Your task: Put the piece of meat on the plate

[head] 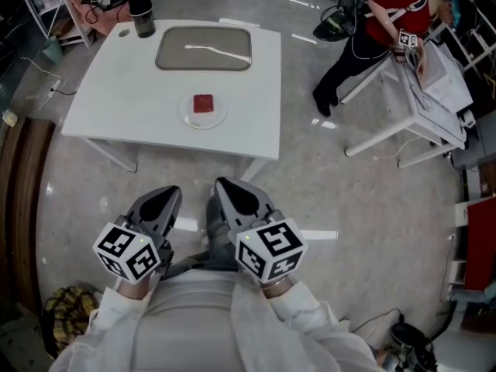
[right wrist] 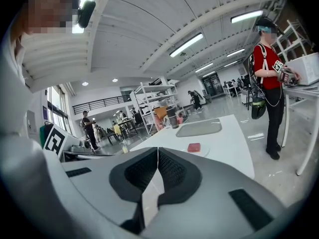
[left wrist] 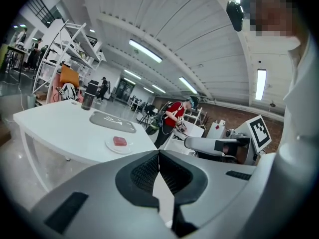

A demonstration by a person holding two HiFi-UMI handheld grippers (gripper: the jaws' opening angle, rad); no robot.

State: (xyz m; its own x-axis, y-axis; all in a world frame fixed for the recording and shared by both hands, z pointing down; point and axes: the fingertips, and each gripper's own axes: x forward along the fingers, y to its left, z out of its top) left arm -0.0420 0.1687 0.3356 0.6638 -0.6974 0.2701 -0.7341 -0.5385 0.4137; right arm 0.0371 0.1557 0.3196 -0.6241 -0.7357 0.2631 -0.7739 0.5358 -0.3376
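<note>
Left tool [head: 164, 201] and right tool [head: 232, 196] hang close under the head camera, side by side in front of the person's white sleeves [head: 287, 316]. Their noses aim forward at the tabletop [head: 124, 99] and stop well short of it, over the floor [head: 349, 208]. Each tool's own view settles what the head view leaves unclear: both pairs of jaws are pressed together at the tips, with nothing between them. From above, the meat [head: 203, 103] lies flat in the middle of the plate [head: 188, 118], near the tabletop's front edge. A grey tray [head: 164, 53] sits behind it and a dark cup [head: 141, 12] stands at the far left corner. Only the gripper views show the room at eye level, with ceiling lights [left wrist: 145, 51] and shelving [left wrist: 65, 49]. The left gripper view also catches the right tool's marker cube [left wrist: 259, 132]. A person in red [head: 391, 18] stands off to the right, well apart from the tabletop
</note>
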